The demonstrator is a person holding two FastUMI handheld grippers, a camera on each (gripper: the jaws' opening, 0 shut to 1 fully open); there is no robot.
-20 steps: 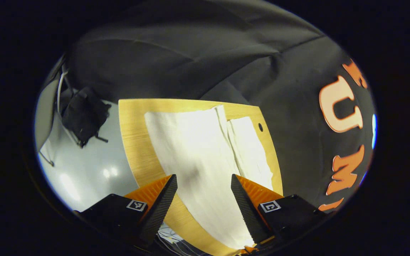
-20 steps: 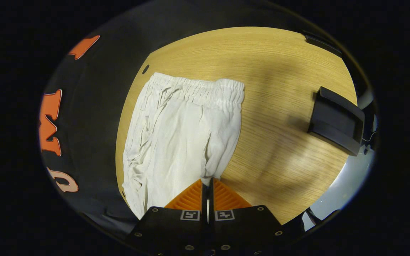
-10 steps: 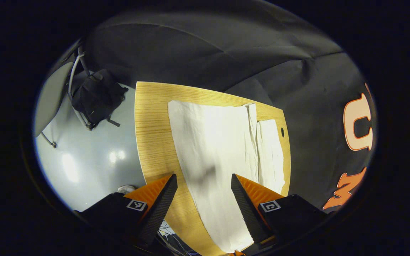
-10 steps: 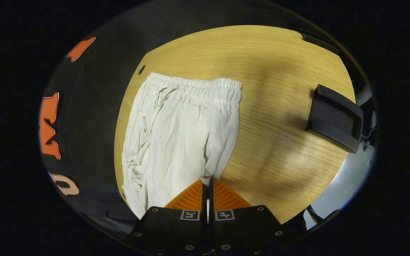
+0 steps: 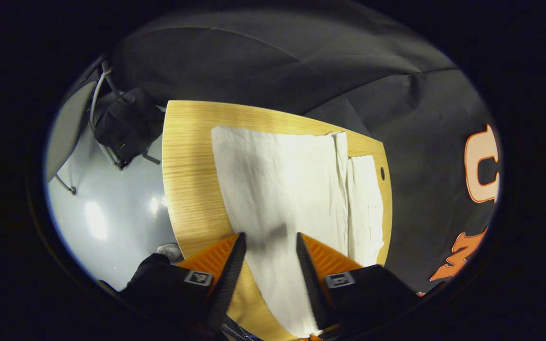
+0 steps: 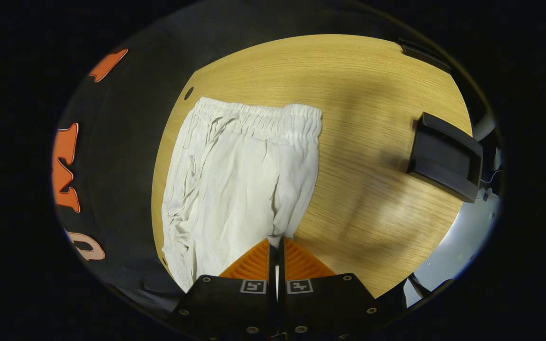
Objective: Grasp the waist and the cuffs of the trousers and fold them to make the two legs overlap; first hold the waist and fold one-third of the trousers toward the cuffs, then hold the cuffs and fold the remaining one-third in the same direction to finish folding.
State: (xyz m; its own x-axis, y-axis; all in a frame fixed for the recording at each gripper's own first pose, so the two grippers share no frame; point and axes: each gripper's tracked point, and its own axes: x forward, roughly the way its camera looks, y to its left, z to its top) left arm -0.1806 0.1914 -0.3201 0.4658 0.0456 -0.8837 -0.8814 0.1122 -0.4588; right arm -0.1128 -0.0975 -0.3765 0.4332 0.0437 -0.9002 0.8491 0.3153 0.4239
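My right hand-held gripper (image 6: 275, 246) is clamped, both fingers together, on a pinch of the trousers (image 6: 240, 180) at the edge that faces the middle of the table (image 6: 372, 118), partway down from the elastic waist (image 6: 261, 121). My left hand-held gripper (image 5: 267, 241) has its fingers apart, straddling the cloth of the near leg (image 5: 277, 189) without pressing on it; the fold is not yet begun on that side.

The trousers lie flat along the table's far edge, beside the booth wall, with the second leg (image 5: 365, 199) peeking out past the first one toward that wall.

The risk I see: my right pinch looks thin, so the fabric may slip out the moment I lift. If my left fingers close too shallow, or on the top layer only, the legs could part and the overlap go crooked. I cannot tell from here how many layers sit between them. Dragging toward the wall could also push cloth off the table's edge. The black box (image 6: 446, 163) sits well apart, near the opposite edge, so it is no worry.
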